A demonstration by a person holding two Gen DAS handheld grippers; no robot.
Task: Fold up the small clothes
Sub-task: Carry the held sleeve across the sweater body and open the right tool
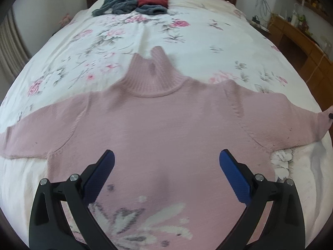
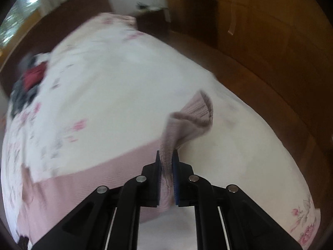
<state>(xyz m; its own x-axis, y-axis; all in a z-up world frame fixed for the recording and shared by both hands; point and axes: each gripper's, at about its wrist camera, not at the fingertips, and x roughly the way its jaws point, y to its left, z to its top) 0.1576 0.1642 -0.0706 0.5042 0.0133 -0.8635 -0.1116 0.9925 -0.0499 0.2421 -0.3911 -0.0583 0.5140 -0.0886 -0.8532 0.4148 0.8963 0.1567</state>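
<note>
— Pink knit, that's the job: a turtleneck sweater point(image 1: 166, 120) lies flat on the bed point(image 1: 208, 31), front up, collar to the far side, both sleeves spread wide to left and right.

— Anything folded yet?

— Nothing that I can see. The body is flat and the near hem with its white flower pattern isn't turned. I'd judge the fold is only starting.

— And the tools?

— The left hand-held gripper point(image 1: 166, 156) hovers over the chest with its blue pads wide apart, holding nothing. The right hand-held gripper point(image 2: 166, 160) is clamped on the right sleeve cuff point(image 2: 193, 112), which stands up between its pads, lifted off the floral bedsheet.

— So the sleeve goes first?

— Likely: bring it across the body, then the left sleeve, then the hem.

— Anything else about?

— A heap of grey and red clothes point(image 1: 137, 0) near the far headboard, well apart; a wooden cabinet point(image 1: 301, 41) to the right.
</note>
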